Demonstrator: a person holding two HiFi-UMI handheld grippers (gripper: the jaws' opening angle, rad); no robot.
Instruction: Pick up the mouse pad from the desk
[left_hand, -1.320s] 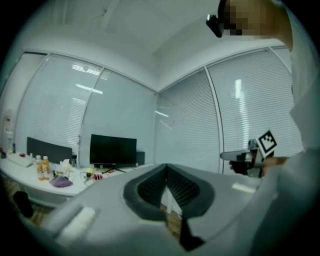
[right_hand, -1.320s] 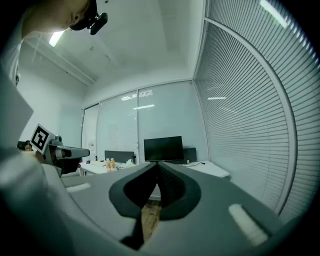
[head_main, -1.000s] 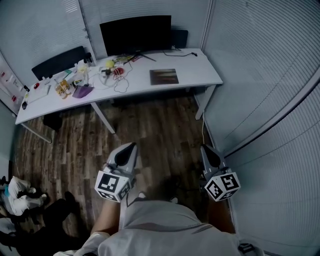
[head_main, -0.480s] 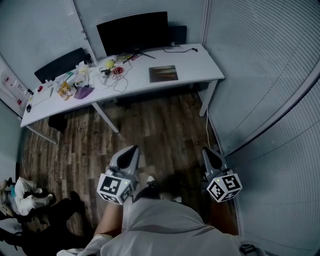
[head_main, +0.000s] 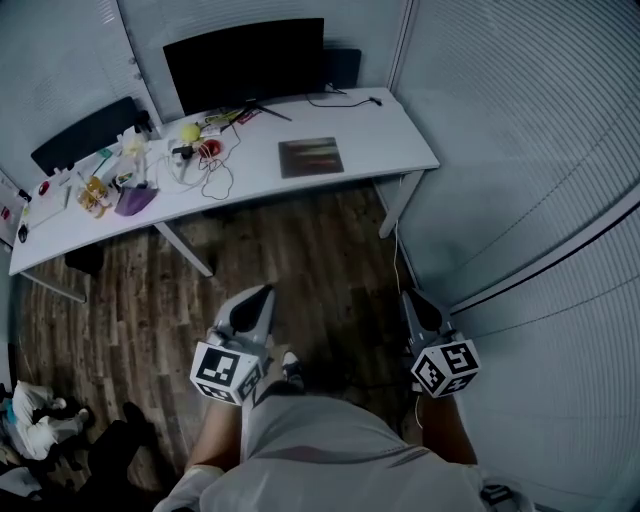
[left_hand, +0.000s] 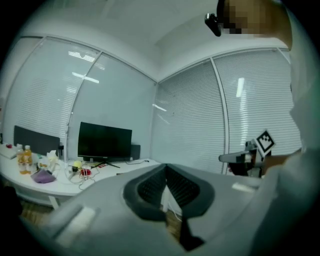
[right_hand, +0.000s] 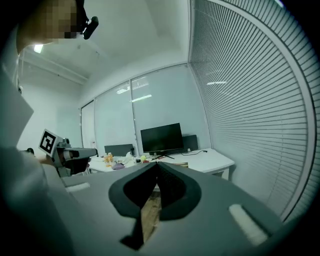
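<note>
Across the wood floor (head_main: 300, 240), well ahead of the person: long white desk (head_main: 400, 135), pushed into the corner of blind-covered glass walls, so open to approach from the floor side only. Bears a dark monitor (head_main: 245, 60) at the back, facing the room, with a black chair (head_main: 85, 145) behind the left end. Carries its clutter (head_main: 150, 170) of bottles, cables and a purple scrap bunched on the left half. Leaves the right half almost bare but for the mouse pad (head_main: 310, 157): dark, rectangular, flat on the top in front of the monitor's stand, near the front edge, apart from the cables and touching nothing else that can be made out. Looks easy to reach from the floor side. Being flat and thin, probably needs an edge lifted or slid past the desk's rim before jaws can bite.

Nearer, at waist level: left gripper (head_main: 262, 292) and right gripper (head_main: 408, 295), held side by side, pointing roughly level toward the desk and well apart from it. Reads as a carrying pose for an approach, not a reach. Shows both pairs of jaws closed tip to tip with nothing between them, presumably to be opened only close to the pad.
</note>
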